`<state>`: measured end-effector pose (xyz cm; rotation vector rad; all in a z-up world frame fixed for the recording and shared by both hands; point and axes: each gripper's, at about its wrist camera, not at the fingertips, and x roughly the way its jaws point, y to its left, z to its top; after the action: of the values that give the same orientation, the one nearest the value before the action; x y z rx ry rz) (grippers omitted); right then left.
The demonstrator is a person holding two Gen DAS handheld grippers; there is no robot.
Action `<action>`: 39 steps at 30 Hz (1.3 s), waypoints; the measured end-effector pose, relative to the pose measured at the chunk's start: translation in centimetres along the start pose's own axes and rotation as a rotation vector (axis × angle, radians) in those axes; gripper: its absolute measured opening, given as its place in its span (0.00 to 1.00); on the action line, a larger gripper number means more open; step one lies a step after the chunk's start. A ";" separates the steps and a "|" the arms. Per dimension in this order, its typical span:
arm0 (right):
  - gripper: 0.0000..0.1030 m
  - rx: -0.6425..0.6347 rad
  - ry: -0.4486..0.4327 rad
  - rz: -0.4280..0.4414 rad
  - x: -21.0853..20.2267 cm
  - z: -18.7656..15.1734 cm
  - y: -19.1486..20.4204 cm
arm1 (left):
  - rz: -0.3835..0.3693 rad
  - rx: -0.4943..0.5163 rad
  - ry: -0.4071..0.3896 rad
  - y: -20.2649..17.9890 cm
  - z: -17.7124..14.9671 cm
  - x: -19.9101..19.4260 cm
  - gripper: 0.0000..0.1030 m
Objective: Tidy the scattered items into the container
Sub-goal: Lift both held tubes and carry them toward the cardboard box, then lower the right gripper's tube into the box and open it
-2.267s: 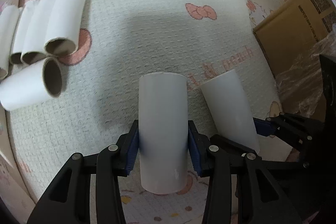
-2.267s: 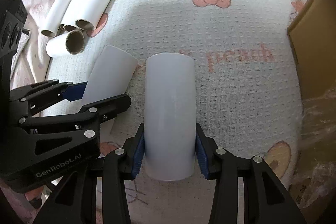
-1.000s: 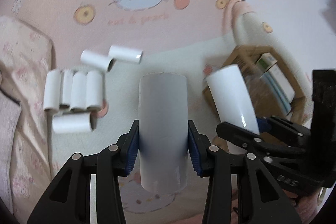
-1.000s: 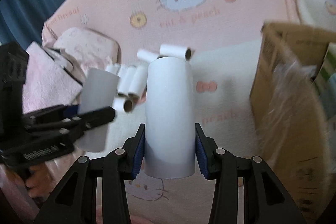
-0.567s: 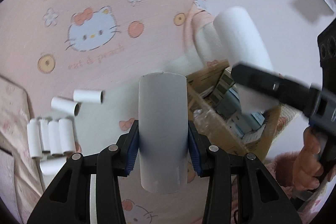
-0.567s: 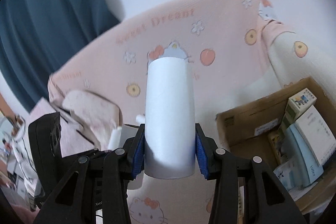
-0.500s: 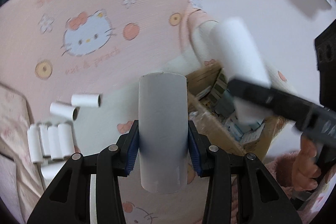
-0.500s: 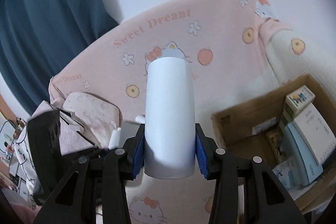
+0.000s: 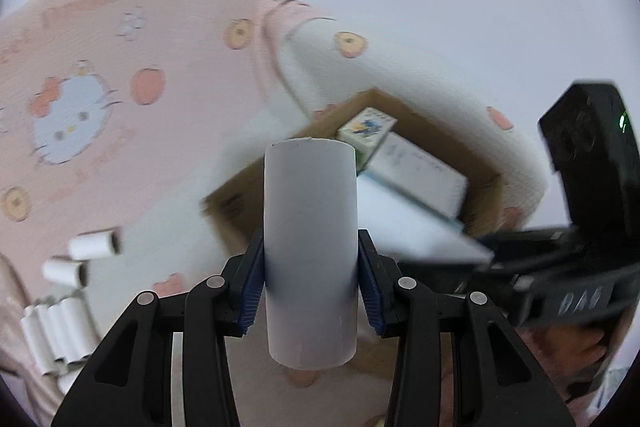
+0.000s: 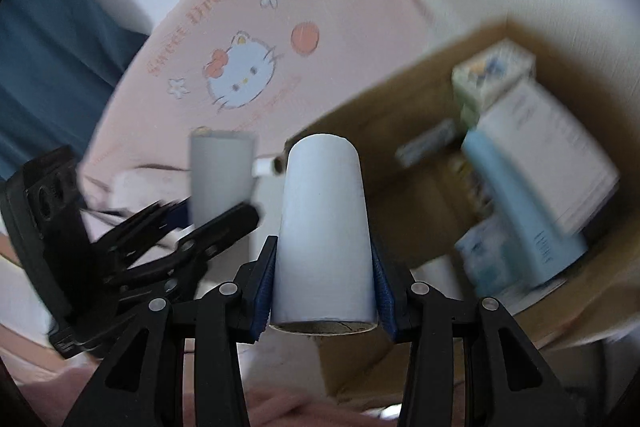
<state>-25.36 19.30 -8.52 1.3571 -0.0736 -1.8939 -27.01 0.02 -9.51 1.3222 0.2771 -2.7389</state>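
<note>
My left gripper (image 9: 311, 291) is shut on a white cardboard tube (image 9: 310, 251), held lengthwise between its blue pads in the air near the open cardboard box (image 9: 240, 203). My right gripper (image 10: 323, 287) is shut on a second white tube (image 10: 322, 239), close to the box (image 10: 404, 131), which fills the right of that view. The left gripper with its tube (image 10: 221, 179) shows at the left of the right wrist view. Several more white tubes (image 9: 60, 331) lie on the white mat at the lower left of the left wrist view, two others (image 9: 80, 259) apart from them.
The box holds small cartons (image 9: 366, 127), a white booklet (image 10: 548, 147) and a pale blue bottle (image 10: 516, 203). A pink cartoon-cat blanket (image 9: 100, 67) covers the bed behind. A white wall is beyond, a dark blue curtain (image 10: 52, 39) at the left. The right gripper's black body (image 9: 588, 195) stands beside the box.
Both grippers have lifted their tubes off the mat and swung toward the box, which now sits larger and nearer in both views. The loose tubes have slid to the lower left.
</note>
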 end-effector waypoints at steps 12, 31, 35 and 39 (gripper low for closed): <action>0.40 0.081 0.027 -0.237 1.4 -0.2 -3.6 | -0.121 -0.225 0.314 2.9 2.9 10.3 0.45; 0.39 -0.023 0.259 -0.419 6.1 1.6 -3.6 | -0.085 -0.048 0.197 2.9 3.0 10.2 0.45; 0.39 -0.061 0.352 -0.467 7.3 1.9 -3.3 | -0.133 -0.070 0.147 3.3 3.2 8.9 0.45; 0.39 -0.095 0.455 -0.550 8.5 1.8 -3.6 | -0.121 -0.051 0.102 3.5 3.1 7.8 0.45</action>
<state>-29.88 15.81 -16.02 1.8352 0.6691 -1.9209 -33.66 -4.08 -14.13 1.4810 0.4460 -2.7434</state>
